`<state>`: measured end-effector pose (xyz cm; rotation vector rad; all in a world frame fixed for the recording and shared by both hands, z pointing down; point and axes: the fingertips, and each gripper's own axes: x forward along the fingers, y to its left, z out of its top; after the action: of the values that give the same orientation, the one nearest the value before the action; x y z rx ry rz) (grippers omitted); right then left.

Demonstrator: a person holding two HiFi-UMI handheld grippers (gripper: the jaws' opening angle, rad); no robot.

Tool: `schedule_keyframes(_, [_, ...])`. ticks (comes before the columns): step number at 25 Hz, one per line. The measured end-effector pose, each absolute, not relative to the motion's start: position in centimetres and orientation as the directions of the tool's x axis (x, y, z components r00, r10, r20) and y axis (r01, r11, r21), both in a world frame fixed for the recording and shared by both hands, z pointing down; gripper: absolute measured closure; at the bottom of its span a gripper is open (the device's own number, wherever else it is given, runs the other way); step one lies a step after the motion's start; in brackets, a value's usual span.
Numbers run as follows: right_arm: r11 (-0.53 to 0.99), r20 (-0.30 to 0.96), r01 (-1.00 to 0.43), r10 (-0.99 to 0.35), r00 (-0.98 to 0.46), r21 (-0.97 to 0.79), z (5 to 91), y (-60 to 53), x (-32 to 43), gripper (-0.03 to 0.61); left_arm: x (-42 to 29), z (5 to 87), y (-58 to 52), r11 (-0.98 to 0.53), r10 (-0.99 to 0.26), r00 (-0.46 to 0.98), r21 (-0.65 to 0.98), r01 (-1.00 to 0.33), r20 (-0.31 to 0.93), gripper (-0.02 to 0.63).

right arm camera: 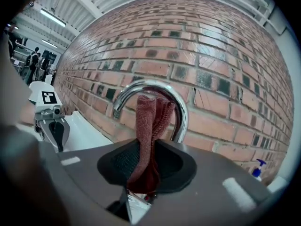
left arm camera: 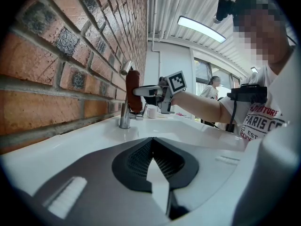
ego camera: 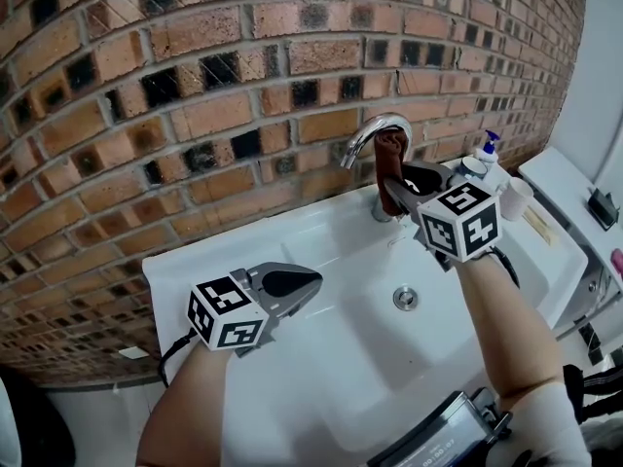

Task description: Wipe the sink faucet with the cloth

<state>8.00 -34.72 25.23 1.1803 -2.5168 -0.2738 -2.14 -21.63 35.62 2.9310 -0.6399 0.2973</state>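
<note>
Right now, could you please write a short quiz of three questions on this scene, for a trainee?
1. True or false: the left gripper holds the cloth.
2. The cloth touches: A the faucet, B the drain, C the soap bottle.
3. Fill in: the left gripper's jaws are ____, with nothing between them.
Key: 1 false, the right gripper holds it; 2 A; 3 shut.
</note>
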Motion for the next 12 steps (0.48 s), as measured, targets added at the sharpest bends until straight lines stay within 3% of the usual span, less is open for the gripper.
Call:
schedule_keyframes(5, [0.599,0.311,-0.724,-0.799,-0.515,0.342,27.2,-36.7,8.5,0.488,-2.2,35.6,-21.7,-0.903,-0.397,0.891,0.081,-0.422,0.218,0.607])
schedule_keyframes(12, [0.597,0.325,-0.723,-0.800,-0.504,0.347,27.3,-37.1,8.7,0.489,-2.2,35.6,-21.6,-0.903,-0.396,0.892,0.083,-0.421,0.218,0.607])
